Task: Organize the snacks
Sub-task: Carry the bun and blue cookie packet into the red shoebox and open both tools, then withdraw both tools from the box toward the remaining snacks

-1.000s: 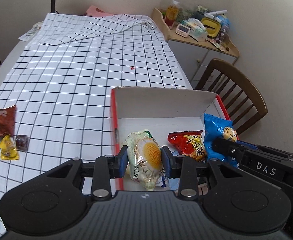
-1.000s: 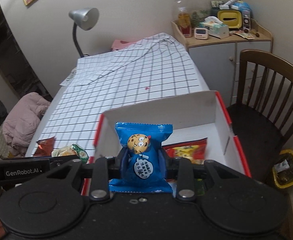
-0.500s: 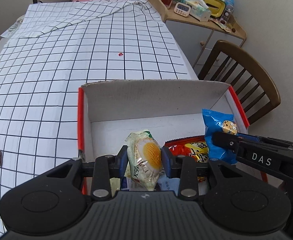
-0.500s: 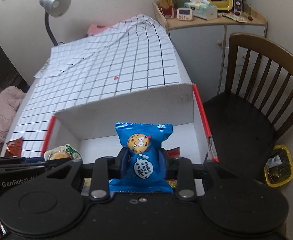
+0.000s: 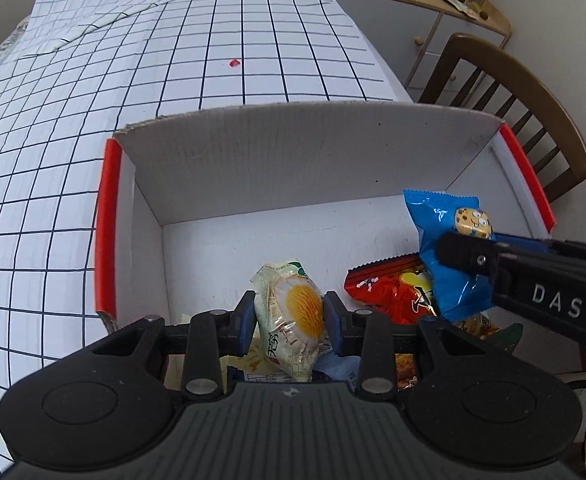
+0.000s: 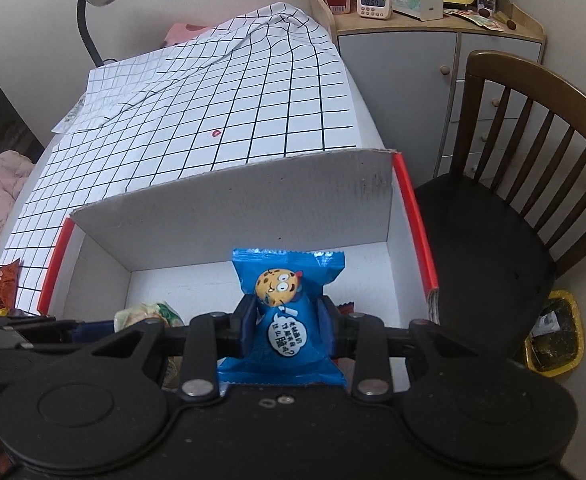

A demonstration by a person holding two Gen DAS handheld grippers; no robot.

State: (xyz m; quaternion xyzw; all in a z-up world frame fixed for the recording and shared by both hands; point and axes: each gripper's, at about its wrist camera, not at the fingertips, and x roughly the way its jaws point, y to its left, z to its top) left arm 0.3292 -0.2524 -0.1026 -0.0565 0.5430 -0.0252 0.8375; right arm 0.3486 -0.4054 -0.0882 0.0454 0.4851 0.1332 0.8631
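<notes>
Over the box (image 5: 305, 168), your left gripper (image 5: 289, 320) grips the yellow packet (image 5: 293, 320); your right gripper (image 6: 287, 322) grips the blue packet (image 6: 289, 312).

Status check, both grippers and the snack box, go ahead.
Left gripper shut on pale round-cake packet. Right gripper shut on blue cookie packet. Both over red-edged white cardboard box. Red snack bag already inside; nothing blocking.

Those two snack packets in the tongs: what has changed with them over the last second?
Both tongs carried their packets forward and down over the white box. The right tongs have just been opening slightly, blue cookie packet still between them. Left tongs keep gripping the pale packet.
</notes>
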